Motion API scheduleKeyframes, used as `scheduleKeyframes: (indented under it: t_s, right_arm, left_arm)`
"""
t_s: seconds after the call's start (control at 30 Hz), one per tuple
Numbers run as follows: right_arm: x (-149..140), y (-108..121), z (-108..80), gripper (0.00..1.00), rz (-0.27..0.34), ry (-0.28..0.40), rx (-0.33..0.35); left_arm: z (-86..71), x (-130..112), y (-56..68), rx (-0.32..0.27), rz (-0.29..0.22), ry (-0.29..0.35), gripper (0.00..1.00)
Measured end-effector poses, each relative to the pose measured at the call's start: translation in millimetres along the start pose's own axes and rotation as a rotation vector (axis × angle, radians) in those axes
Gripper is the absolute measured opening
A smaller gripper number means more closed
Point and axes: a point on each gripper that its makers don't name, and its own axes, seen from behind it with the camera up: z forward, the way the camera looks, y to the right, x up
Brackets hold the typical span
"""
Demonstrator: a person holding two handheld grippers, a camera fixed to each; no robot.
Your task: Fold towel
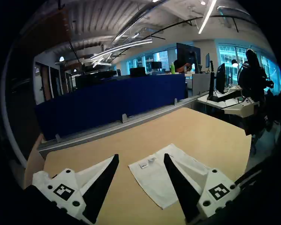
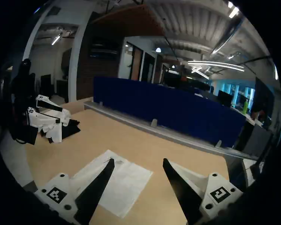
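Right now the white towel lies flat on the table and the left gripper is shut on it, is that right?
Not quite. The towel lies flat on the table, but the left gripper is open, fingers spread apart and not clamped on it, as the left gripper view shows.

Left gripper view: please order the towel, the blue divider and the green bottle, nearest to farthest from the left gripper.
1. towel: flat on the table, just ahead of the left gripper, toward its right finger.
2. blue divider: along the table's far edge.
3. green bottle: beyond the divider, right of centre.
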Motion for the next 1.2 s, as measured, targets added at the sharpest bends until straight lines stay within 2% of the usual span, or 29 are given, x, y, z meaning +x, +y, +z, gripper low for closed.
scheduleKeyframes:
  t_s: [0.27,0.47,0.6,0.77,0.87,1.2]
  right_arm:
    - [-45.8,-2.8,14.2,1.0,-0.015,-0.087,0.021]
    - [-87.9,-6.4,27.0,1.0,-0.007,-0.157,0.05]
    - [-119.6,-10.9,36.0,1.0,0.003,-0.2,0.072]
    - [-157.7,-15.3,47.5,1.0,0.019,-0.242,0.088]
    - [-181.3,-16.9,53.9,1.0,0.027,-0.268,0.085]
    - [-256.6,-39.4,56.4,0.99,0.042,-0.391,0.149]
  left_arm:
    - [23.7,-46.6,14.4,-0.036,0.006,-0.075,0.89]
    - [38.5,-94.1,29.0,-0.079,0.005,-0.154,0.89]
    - [46.5,-128.9,38.8,-0.109,0.023,-0.209,0.89]
    - [56.4,-172.7,47.7,-0.137,0.041,-0.274,0.89]
    - [61.7,-199.2,52.7,-0.149,0.035,-0.314,0.89]
    - [71.3,-267.5,72.3,-0.205,0.023,-0.44,0.89]
